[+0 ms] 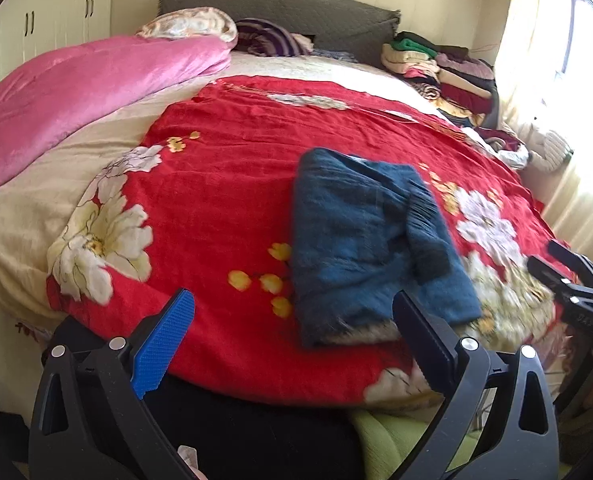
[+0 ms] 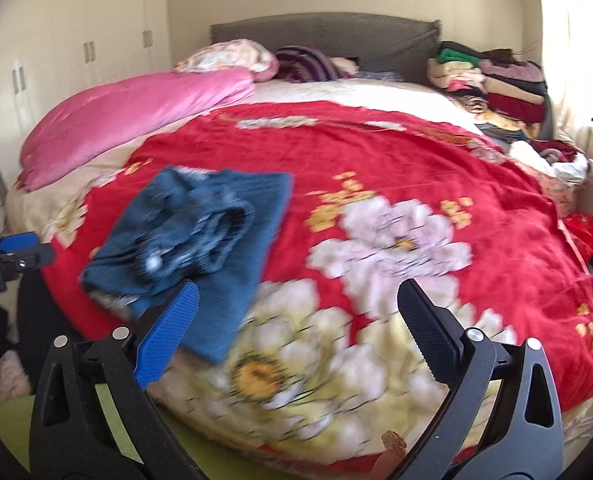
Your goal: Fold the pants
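The blue pants [image 1: 368, 244] lie folded into a compact rectangle on the red flowered blanket [image 1: 232, 184], near the bed's front edge. They also show in the right wrist view [image 2: 200, 248], with the waistband on top. My left gripper [image 1: 294, 312] is open and empty, held just short of the pants' near edge. My right gripper [image 2: 298, 304] is open and empty, to the right of the pants above the blanket [image 2: 396, 168]. The right gripper's tips show at the left view's right edge [image 1: 564, 268]. The left gripper shows at the right view's left edge [image 2: 16, 252].
A pink quilt [image 1: 80, 92] lies along the bed's left side. Pillows and a grey headboard [image 1: 280, 8] are at the back. A stack of folded clothes [image 1: 448, 68] sits at the back right by the bright window. White wardrobes [image 2: 56, 56] stand on the left.
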Motion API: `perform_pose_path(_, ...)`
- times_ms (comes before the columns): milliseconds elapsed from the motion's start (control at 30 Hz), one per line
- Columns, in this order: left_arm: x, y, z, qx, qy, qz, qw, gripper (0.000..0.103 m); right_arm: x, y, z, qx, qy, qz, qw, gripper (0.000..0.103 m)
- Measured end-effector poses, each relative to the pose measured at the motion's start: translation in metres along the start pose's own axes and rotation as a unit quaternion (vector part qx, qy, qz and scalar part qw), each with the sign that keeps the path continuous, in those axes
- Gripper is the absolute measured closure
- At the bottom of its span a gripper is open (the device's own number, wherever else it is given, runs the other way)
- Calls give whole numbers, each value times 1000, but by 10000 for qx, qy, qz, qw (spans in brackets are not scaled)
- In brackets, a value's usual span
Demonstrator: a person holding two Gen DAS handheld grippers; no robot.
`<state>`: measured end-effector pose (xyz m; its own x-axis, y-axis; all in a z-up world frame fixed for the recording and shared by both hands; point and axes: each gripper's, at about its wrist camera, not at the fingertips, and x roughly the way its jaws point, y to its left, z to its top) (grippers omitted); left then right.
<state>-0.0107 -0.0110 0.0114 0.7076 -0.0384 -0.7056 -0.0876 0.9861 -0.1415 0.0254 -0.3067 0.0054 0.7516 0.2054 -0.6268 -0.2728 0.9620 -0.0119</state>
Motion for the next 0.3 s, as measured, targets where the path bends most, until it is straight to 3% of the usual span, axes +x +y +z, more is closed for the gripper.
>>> perform_pose_path(100,26,34,33,9,-5,553,9985,4,14,-51,19,233,-80,-515,9984,9)
perform_pose_path(233,85,108,94,-197,214,1418,9895,4,56,-141,50,684,311,-1111,9910,9)
perform_pose_path(300,113,142,119,-434,394,1556,9861,4,86,-195,65,983,545,-1525,9819,9)
